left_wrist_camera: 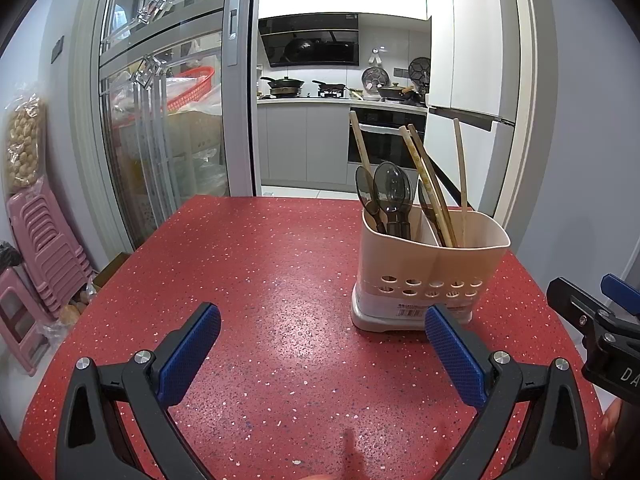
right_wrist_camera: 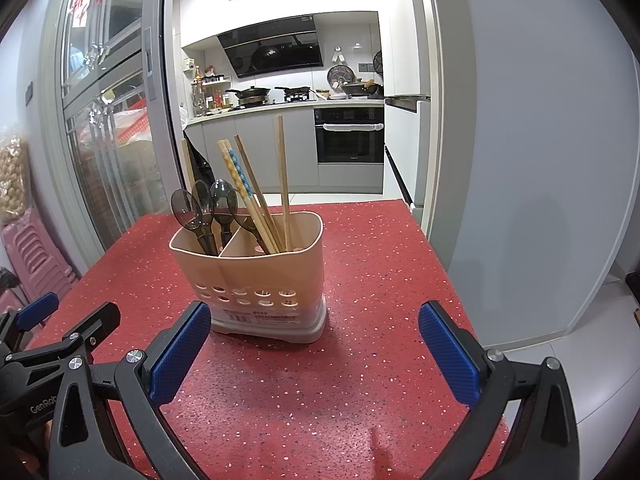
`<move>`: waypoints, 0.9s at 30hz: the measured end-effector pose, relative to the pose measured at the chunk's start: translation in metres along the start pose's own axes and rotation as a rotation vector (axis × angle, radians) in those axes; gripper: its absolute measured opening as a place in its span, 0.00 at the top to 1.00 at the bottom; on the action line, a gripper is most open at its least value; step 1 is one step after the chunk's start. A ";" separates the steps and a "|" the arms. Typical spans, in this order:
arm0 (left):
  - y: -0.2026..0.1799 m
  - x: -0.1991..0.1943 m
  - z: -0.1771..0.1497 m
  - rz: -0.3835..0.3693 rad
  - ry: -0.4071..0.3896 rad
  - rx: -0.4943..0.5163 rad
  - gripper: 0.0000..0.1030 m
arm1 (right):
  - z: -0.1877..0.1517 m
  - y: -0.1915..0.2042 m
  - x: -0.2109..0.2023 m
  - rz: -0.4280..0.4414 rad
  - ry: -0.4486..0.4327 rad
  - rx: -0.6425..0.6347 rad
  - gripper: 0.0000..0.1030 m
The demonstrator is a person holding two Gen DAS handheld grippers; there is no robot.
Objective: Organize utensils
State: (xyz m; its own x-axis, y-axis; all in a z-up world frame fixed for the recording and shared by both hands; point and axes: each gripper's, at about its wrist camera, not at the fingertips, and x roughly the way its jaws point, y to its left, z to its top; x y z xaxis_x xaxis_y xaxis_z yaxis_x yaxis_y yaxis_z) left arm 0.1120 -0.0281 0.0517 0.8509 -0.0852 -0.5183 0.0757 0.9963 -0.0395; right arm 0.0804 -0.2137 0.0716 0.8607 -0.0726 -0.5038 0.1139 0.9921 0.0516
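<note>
A beige two-compartment utensil holder point(left_wrist_camera: 428, 272) point(right_wrist_camera: 256, 280) stands upright on the red speckled table point(left_wrist_camera: 260, 280) point(right_wrist_camera: 380, 280). Dark translucent spoons point(left_wrist_camera: 390, 196) point(right_wrist_camera: 202, 208) fill its left compartment; one more spoon leans in the right compartment among the wooden chopsticks point(left_wrist_camera: 432, 188) point(right_wrist_camera: 260, 196). My left gripper point(left_wrist_camera: 322, 330) is open and empty, low over the table, left of and nearer than the holder. My right gripper point(right_wrist_camera: 314, 328) is open and empty, just in front of the holder. Each gripper shows at the edge of the other's view.
The table's far edge faces an open kitchen doorway with an oven point(right_wrist_camera: 350, 134) and counters. A glass sliding door point(left_wrist_camera: 160, 120) stands at the left, with stacked pink stools point(left_wrist_camera: 44, 248) on the floor beside the table. A grey wall point(right_wrist_camera: 540, 160) rises to the right.
</note>
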 end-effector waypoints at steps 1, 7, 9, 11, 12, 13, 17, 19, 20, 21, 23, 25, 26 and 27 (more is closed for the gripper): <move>0.000 0.000 0.000 0.000 -0.001 0.001 0.00 | 0.000 0.000 0.000 0.001 0.001 0.000 0.00; 0.000 0.000 -0.001 0.001 -0.001 0.000 0.00 | 0.000 0.002 -0.001 0.006 0.000 -0.002 0.00; 0.000 0.000 -0.001 0.001 -0.002 0.000 0.00 | 0.000 0.002 -0.001 0.006 0.000 -0.002 0.00; 0.000 0.000 -0.001 0.002 -0.001 -0.001 0.00 | 0.000 0.002 -0.001 0.006 0.001 -0.001 0.00; 0.000 0.000 -0.001 0.001 -0.001 -0.001 0.00 | 0.000 0.002 -0.001 0.006 0.001 0.000 0.00; 0.000 0.000 -0.001 0.000 -0.001 0.000 0.00 | 0.000 0.002 -0.001 0.006 0.001 0.001 0.00; 0.000 0.000 -0.001 0.001 -0.001 0.000 0.00 | 0.000 0.002 -0.001 0.007 0.001 0.001 0.00; 0.000 0.000 -0.001 0.002 -0.001 0.000 0.00 | 0.000 0.002 -0.001 0.007 0.001 0.002 0.00; 0.000 0.000 -0.001 0.002 -0.002 0.000 0.00 | 0.000 0.001 0.000 0.008 0.002 0.002 0.00; 0.000 0.000 -0.001 0.001 -0.001 0.000 0.00 | 0.000 0.002 0.000 0.008 0.002 0.001 0.00; 0.000 0.000 -0.001 0.001 -0.001 -0.001 0.00 | 0.000 0.001 0.000 0.008 0.001 0.001 0.00; 0.000 0.000 -0.001 0.002 -0.001 -0.001 0.00 | 0.000 0.002 -0.001 0.007 0.001 0.000 0.00; 0.000 0.000 -0.001 0.002 -0.001 -0.001 0.00 | 0.000 0.001 -0.001 0.006 0.001 0.002 0.00; 0.000 0.000 -0.001 0.001 0.000 0.000 0.00 | 0.000 0.002 -0.001 0.007 0.001 0.002 0.00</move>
State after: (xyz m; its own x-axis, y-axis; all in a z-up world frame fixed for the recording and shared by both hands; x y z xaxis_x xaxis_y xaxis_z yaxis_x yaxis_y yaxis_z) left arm 0.1118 -0.0282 0.0509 0.8512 -0.0841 -0.5180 0.0744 0.9964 -0.0394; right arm 0.0803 -0.2122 0.0723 0.8608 -0.0658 -0.5047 0.1094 0.9924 0.0571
